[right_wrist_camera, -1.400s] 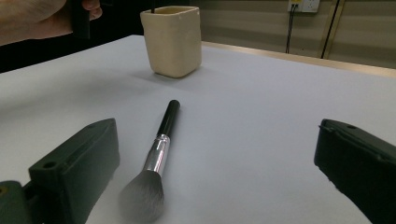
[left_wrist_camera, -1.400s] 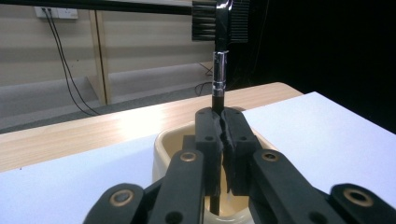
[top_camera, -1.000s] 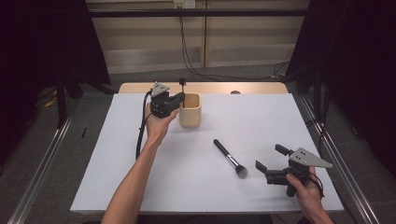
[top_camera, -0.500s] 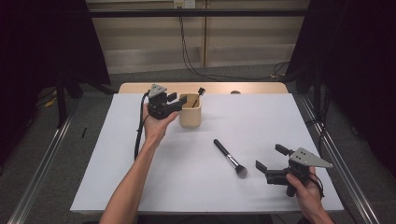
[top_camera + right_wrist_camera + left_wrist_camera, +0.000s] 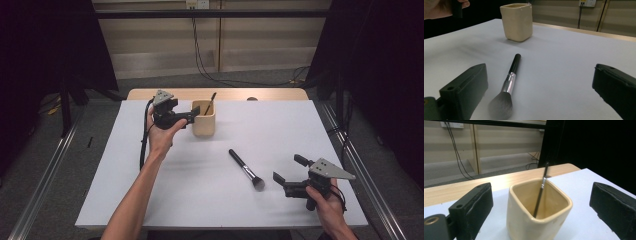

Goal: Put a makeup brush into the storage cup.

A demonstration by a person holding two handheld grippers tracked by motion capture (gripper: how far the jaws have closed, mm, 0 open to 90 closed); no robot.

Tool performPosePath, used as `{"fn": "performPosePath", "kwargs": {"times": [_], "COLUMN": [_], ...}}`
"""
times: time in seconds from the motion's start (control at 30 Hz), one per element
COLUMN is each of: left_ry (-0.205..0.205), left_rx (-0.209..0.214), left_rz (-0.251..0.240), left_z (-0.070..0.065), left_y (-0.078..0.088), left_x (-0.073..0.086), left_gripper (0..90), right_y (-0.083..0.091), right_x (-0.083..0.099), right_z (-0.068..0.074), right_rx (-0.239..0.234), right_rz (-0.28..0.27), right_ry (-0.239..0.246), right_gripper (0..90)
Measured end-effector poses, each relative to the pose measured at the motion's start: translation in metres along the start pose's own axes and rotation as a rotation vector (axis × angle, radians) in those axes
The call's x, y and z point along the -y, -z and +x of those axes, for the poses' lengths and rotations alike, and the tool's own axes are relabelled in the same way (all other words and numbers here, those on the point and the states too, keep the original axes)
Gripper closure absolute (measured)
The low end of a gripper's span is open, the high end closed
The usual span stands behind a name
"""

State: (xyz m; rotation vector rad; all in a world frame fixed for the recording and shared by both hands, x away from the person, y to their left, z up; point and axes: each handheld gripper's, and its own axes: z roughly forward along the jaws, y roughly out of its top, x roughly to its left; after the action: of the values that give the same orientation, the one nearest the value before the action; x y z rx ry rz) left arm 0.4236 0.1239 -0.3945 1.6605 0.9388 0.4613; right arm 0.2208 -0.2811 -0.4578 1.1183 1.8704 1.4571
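One makeup brush [image 5: 246, 169] lies between cup [image 5: 203, 118] and right gripper [image 5: 289, 174].

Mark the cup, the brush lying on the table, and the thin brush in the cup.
cup [image 5: 204, 122], high view, front wall.
brush [image 5: 242, 164], high view, black handle.
thin brush [image 5: 539, 197], left gripper view, handle inside the cup.

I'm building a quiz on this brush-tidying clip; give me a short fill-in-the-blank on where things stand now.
1. The thin brush stands inside the cream ____.
2. The powder brush lies flat on the ____.
3. The left gripper's jaws have just been opening and now stand ____.
4. The right gripper holds ____.

Missing words: cup; table; open; nothing
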Motion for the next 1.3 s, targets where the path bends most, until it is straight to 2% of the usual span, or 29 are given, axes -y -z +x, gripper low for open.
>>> {"fn": "performPosePath", "kwargs": {"times": [0.13, 0.23, 0.3, 0.33, 0.4, 0.53, 0.57, 0.63, 0.7, 0.77, 0.8, 0.9, 0.93, 1.0, 1.07, 1.13, 1.2, 1.3], "left_ry": [-0.030, -0.017, -0.033, -0.029, -0.037, -0.058, -0.073, -0.069, -0.095, -0.076, -0.088, -0.093, -0.110, -0.112, -0.114, -0.093, -0.091, -0.092], "left_rx": [-0.001, 0.015, 0.017, 0.014, 0.017, -0.005, -0.022, -0.012, -0.033, -0.018, -0.022, -0.012, -0.011, -0.007, -0.012, -0.001, -0.014, -0.034], "left_rz": [0.010, 0.004, 0.006, 0.007, 0.030, 0.042, 0.036, 0.032, 0.004, -0.020, -0.026, -0.038, -0.039, -0.041, -0.035, -0.001, -0.021, -0.018], "left_z": [-0.002, -0.003, -0.003, -0.003, -0.001, 0.000, -0.001, -0.002, -0.003, -0.003, -0.004, -0.005, -0.005, -0.005, -0.004, -0.001, 0.000, 0.002], "left_y": [0.003, 0.008, 0.010, 0.012, 0.014, 0.018, 0.022, 0.025, 0.032, 0.038, 0.040, 0.047, 0.051, 0.053, 0.057, 0.062, 0.067, 0.074], "left_x": [0.002, 0.004, 0.005, 0.006, 0.009, 0.016, 0.019, 0.019, 0.019, 0.018, 0.018, 0.020, 0.022, 0.023, 0.025, 0.027, 0.031, 0.034], "left_gripper": [4.9, 5.0, 4.9, 4.8, 4.5, 4.4, 4.6, 5.0, 5.1, 5.0, 5.0, 5.0, 5.0, 5.0, 4.8, 3.9, 3.5, 3.3], "right_y": [0.000, 0.000, 0.000, 0.000, 0.001, 0.001, 0.000, 0.000, 0.000, 0.000, 0.000, 0.000, 0.000, 0.000, 0.000, 0.000, 0.000, 0.000], "right_x": [0.000, 0.000, 0.000, 0.000, 0.000, 0.000, 0.000, 0.000, 0.000, 0.000, 0.000, 0.000, 0.000, 0.000, 0.000, 0.000, 0.000, 0.000], "right_z": [0.000, 0.000, 0.000, 0.000, 0.000, 0.000, 0.001, 0.001, 0.001, 0.000, 0.000, 0.000, 0.000, 0.001, 0.000, 0.000, 0.000, 0.000], "right_rx": [0.003, 0.000, 0.000, 0.002, 0.002, -0.001, -0.002, -0.003, -0.004, 0.001, 0.001, 0.003, 0.002, 0.004, 0.003, 0.004, 0.004, 0.004], "right_rz": [-0.002, 0.000, -0.002, -0.003, -0.004, -0.004, -0.003, -0.002, -0.004, -0.002, -0.002, -0.003, -0.003, -0.004, -0.001, 0.000, -0.003, -0.002], "right_ry": [-0.005, 0.001, 0.000, -0.004, 0.000, 0.002, 0.004, 0.001, 0.004, 0.002, 0.001, 0.002, 0.000, -0.004, 0.002, 0.003, 0.000, 0.002], "right_gripper": [0.0, 0.0, 0.0, 0.0, 0.0, 0.0, 0.0, 0.0, 0.0, 0.0, 0.0, 0.0, 0.0, 0.0, 0.0, 0.0, 0.0, 0.0]}}
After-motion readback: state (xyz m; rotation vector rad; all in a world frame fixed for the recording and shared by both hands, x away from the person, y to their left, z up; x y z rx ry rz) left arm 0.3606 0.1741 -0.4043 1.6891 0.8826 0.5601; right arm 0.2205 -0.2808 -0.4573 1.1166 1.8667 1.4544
